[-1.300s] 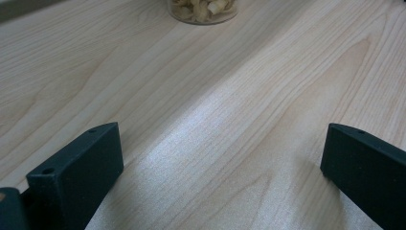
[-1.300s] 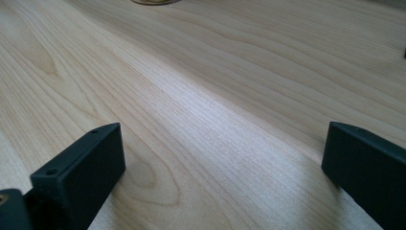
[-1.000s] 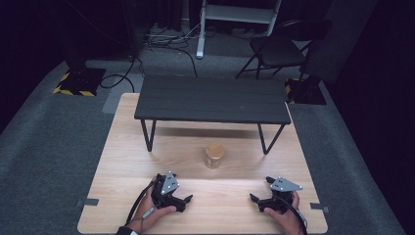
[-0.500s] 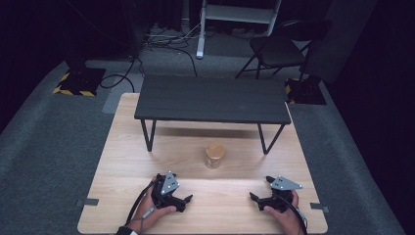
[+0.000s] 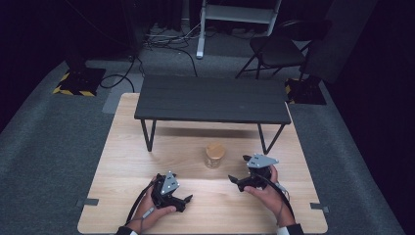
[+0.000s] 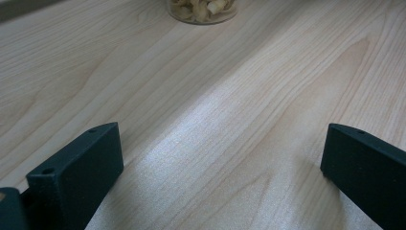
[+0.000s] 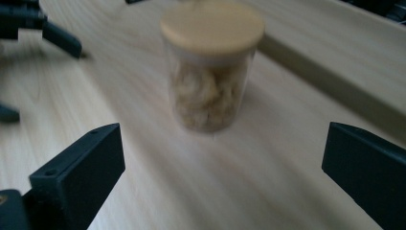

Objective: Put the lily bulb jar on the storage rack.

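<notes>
A small clear jar (image 5: 215, 155) with a tan lid stands upright on the wooden worktop (image 5: 117, 152), in front of a low black table (image 5: 213, 99). The right gripper (image 5: 238, 180) is near the jar, at its right and a little closer to the person, and points toward it. In the right gripper view the fingers (image 7: 76, 175) are spread wide and hold nothing; the jar (image 7: 210, 67) stands ahead of them, between their lines but not touching them. The left gripper (image 5: 187, 199) lies lower left of the jar, well apart. Its fingers (image 6: 79, 172) are also wide and empty, low over the worktop, and the jar's bottom (image 6: 203, 9) is at the top edge of that view.
</notes>
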The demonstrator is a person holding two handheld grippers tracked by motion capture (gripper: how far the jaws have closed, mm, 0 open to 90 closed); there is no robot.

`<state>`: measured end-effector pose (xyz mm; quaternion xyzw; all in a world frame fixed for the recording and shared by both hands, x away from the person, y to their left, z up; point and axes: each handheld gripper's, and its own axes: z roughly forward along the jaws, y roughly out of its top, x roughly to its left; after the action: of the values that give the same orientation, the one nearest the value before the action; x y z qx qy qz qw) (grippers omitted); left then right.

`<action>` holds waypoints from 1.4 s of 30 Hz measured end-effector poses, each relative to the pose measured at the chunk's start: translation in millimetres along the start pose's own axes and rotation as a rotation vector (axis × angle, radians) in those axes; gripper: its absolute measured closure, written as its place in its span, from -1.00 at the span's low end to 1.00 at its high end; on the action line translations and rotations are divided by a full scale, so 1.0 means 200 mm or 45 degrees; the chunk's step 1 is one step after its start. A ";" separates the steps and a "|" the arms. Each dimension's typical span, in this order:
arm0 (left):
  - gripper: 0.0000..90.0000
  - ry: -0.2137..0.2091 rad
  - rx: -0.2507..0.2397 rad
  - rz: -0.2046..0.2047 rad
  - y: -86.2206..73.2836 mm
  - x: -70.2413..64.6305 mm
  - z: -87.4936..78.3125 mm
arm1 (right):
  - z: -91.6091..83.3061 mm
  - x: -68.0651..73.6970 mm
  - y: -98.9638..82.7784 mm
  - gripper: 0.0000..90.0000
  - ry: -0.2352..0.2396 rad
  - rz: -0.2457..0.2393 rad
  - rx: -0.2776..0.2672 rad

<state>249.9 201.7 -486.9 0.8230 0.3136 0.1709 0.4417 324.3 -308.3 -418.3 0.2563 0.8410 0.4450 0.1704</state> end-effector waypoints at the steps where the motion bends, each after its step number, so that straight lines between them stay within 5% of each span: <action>1: -0.98 0.000 0.000 0.000 0.00 0.00 0.00 | 0.00 0.00 0.00 -0.99 0.000 0.000 0.000; 5: -0.98 0.000 0.000 0.000 0.00 0.00 0.00 | 0.08 -0.02 0.16 -0.99 0.048 -0.050 0.013; 12: -0.99 -0.001 0.000 -0.001 0.00 0.00 0.00 | 0.22 -0.01 0.25 -0.99 0.088 -0.074 0.067; 23: -0.99 -0.003 -0.001 0.000 0.00 0.00 0.00 | 0.37 0.02 0.29 -0.93 0.038 -0.014 0.098; 29: -0.99 -0.004 -0.001 0.001 0.00 0.00 0.00 | 0.42 -0.02 0.28 -0.76 0.057 0.030 0.120; 34: -0.99 -0.004 -0.001 0.000 0.00 0.00 0.00 | 0.43 -0.01 0.27 -0.50 0.053 -0.011 0.105; 42: -0.99 -0.005 -0.001 0.000 0.00 0.00 0.00 | 0.42 0.00 0.28 -0.47 0.060 -0.043 0.112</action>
<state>250.3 202.1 -487.1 0.8231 0.3125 0.1696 0.4428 382.9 -225.5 -416.6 0.2387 0.8677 0.4107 0.1466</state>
